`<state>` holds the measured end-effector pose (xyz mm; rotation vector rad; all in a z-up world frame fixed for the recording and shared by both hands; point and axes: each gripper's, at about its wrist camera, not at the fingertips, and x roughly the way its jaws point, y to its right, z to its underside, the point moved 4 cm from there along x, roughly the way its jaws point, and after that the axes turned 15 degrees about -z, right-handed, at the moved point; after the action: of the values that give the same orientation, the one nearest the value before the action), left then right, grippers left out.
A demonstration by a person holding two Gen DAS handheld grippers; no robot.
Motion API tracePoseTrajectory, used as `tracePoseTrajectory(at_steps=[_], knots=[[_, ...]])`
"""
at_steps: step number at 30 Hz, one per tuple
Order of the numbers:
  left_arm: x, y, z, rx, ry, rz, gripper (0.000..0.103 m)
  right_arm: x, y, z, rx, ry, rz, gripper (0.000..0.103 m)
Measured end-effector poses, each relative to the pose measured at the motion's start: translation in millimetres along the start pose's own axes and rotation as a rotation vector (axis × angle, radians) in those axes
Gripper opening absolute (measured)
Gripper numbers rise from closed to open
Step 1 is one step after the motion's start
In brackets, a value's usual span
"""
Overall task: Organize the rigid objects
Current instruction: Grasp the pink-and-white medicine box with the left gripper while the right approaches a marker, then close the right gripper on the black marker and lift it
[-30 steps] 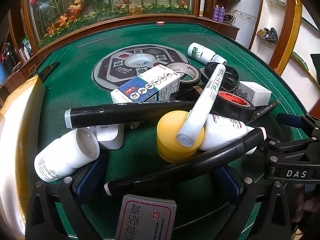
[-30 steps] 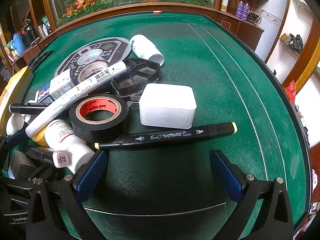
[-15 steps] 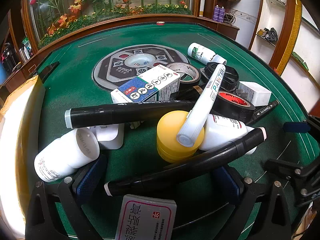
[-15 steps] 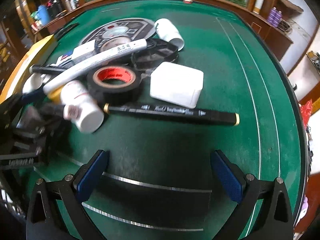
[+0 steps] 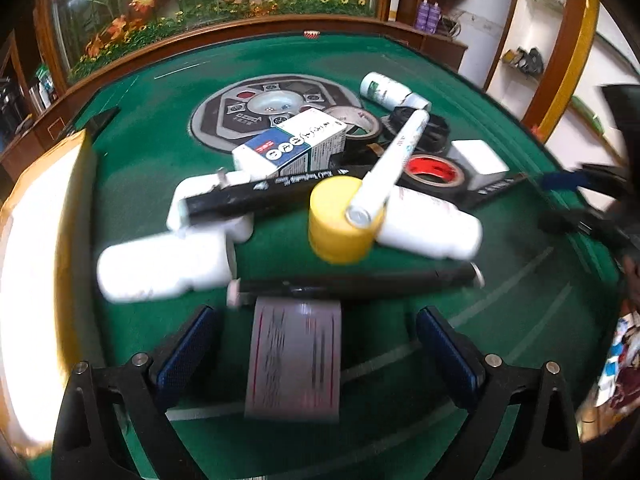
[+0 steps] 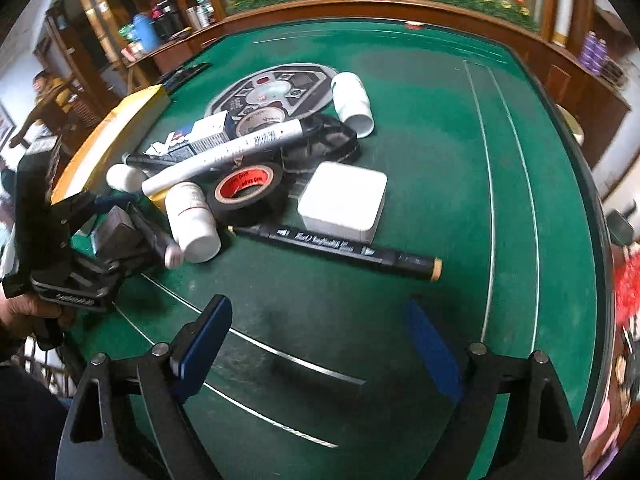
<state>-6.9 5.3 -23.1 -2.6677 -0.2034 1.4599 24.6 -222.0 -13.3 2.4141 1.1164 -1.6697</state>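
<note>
Evidently little was sorted: both the left gripper (image 5: 316, 344) and right gripper (image 6: 320, 344) gaped empty, while markers, bottles and boxes lay heaped just beside the black tape roll with red core (image 6: 247, 192), a blurred, perhaps printed card (image 5: 294, 360) nearest.

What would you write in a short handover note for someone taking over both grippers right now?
Left gripper: open, empty, over a grey card at the pile's near edge.
Right gripper: open, empty, over bare felt, short of the black marker.
The pile sits mid-table: white paint marker across the yellow-capped bottle, red-cored tape, white box.
Done: nothing visibly sorted.
Left: everything; the black marker looks easiest.
</note>
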Motion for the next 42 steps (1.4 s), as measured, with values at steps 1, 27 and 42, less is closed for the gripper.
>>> tracePoseTrajectory(at_steps=[1, 27, 42], knots=[[-3, -2, 4, -0.005, -0.005, 0.006, 0.100, 2, 2, -4, -0.013, -0.015, -0.018, 0.088], [6, -24, -2, 0.024, -0.088, 0.129, 0.038, -9, -8, 0, 0.467, 0.066, -0.057, 0.088], [10, -33, -5, 0.060, -0.060, 0.144, 0.038, 15, 13, -8, 0.657, -0.020, 0.220, 0.028]])
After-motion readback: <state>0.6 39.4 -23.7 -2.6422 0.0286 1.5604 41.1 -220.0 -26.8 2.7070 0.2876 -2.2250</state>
